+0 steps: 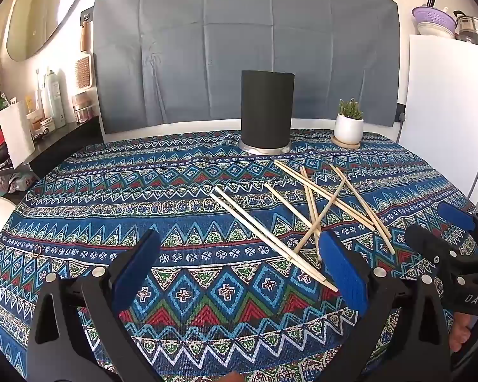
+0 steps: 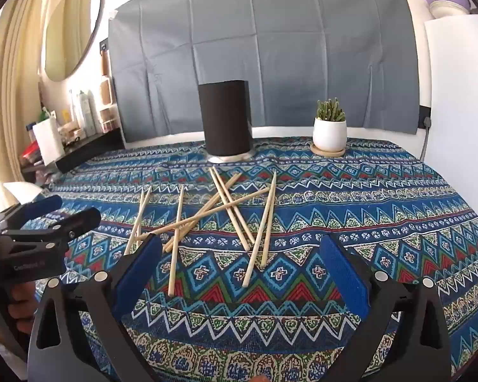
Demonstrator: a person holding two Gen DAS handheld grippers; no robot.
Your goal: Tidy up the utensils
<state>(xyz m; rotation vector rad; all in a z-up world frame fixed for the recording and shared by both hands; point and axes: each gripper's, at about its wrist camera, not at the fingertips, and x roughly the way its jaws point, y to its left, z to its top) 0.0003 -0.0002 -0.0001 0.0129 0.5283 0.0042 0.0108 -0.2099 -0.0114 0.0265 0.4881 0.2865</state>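
Setting: a surface [image 2: 382, 197] draped in a blue patterned cloth, grey sheet hung behind it, a small potted plant [image 2: 329, 127] on a wooden saucer at the back right.

Utensils: a loose heap of pale wooden chopsticks [image 2: 220, 216] lies scattered mid-cloth, several crossing one another, a few lying apart at the heap's left edge. None stands upright; none is gathered into a pair.

Holder: a tall dark cylinder [image 2: 226, 117] on a shiny base stands upright behind the heap, near it but apart. Nothing shows above its rim, and its inside is hidden from both cameras.

Left gripper [image 1: 239, 264]: jaws spread wide, nothing between the pads, hovering tilted down over the cloth; the near tips of two long sticks lie just by its right finger, whether touching cannot be told.

Right gripper [image 2: 239, 264]: jaws equally wide apart and empty, angled down toward the near ends of the heap, not yet on any stick.

Progress: by the look of things, the job stands at its very start. Every visible chopstick remains on the cloth, so picking up, aligning and dropping them into the holder all appears still to do.

Hands: only fingertips on the handles show at the frame edges.
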